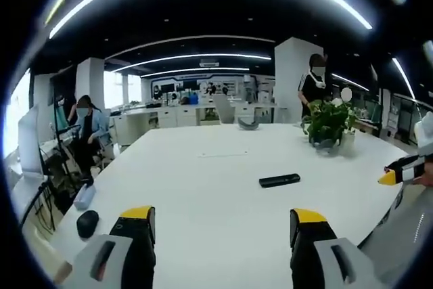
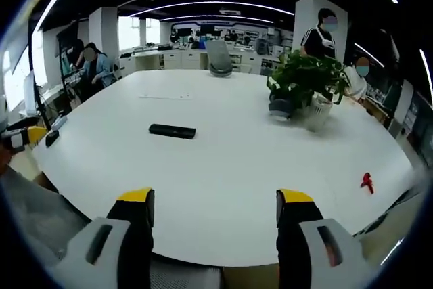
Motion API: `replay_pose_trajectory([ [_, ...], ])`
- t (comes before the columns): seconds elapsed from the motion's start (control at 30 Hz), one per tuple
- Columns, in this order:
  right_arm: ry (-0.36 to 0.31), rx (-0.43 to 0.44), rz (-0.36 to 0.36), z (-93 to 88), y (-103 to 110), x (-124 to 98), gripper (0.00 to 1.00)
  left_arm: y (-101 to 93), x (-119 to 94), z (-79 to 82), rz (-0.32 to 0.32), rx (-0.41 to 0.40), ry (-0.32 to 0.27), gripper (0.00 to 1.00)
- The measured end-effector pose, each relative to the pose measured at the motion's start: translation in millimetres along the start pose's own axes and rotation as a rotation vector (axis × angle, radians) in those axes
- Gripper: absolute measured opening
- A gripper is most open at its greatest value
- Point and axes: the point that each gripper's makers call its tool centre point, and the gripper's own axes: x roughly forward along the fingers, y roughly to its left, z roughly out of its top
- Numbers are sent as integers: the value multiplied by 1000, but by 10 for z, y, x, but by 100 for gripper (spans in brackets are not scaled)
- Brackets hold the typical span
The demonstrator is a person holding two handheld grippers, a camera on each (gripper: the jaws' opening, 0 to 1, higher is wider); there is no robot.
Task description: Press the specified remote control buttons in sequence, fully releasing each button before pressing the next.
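- I see the black remote control (image 1: 279, 180) lying flat mid-surface (image 1: 203, 201), well apart from both claws.
- My left claw (image 1: 222, 228) and right claw (image 2: 214, 211) gape wide, holding nothing.
- I judge the remote light, rigid, likely to slide; I'd press straight down on its top.

No text, label, brand, number or sign can be read in either view. The remote control (image 1: 279, 181) (image 2: 172, 130) is seen too small for any button markings to be made out, and the far wall displays are blurred.
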Motion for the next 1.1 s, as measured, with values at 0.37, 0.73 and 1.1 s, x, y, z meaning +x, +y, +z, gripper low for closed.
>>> replay_pose_trajectory([
  [0.37, 46, -16, -44, -102, -105, 21, 74, -213, 31, -53, -87, 31, 27, 86],
  [0.73, 60, -14, -79, -126, -186, 15, 72, -314, 39, -70, -138, 32, 38, 85],
  [1.1, 46, -3, -61, -104, -167, 16, 72, -393, 56, -99, -191, 24, 67, 84],
])
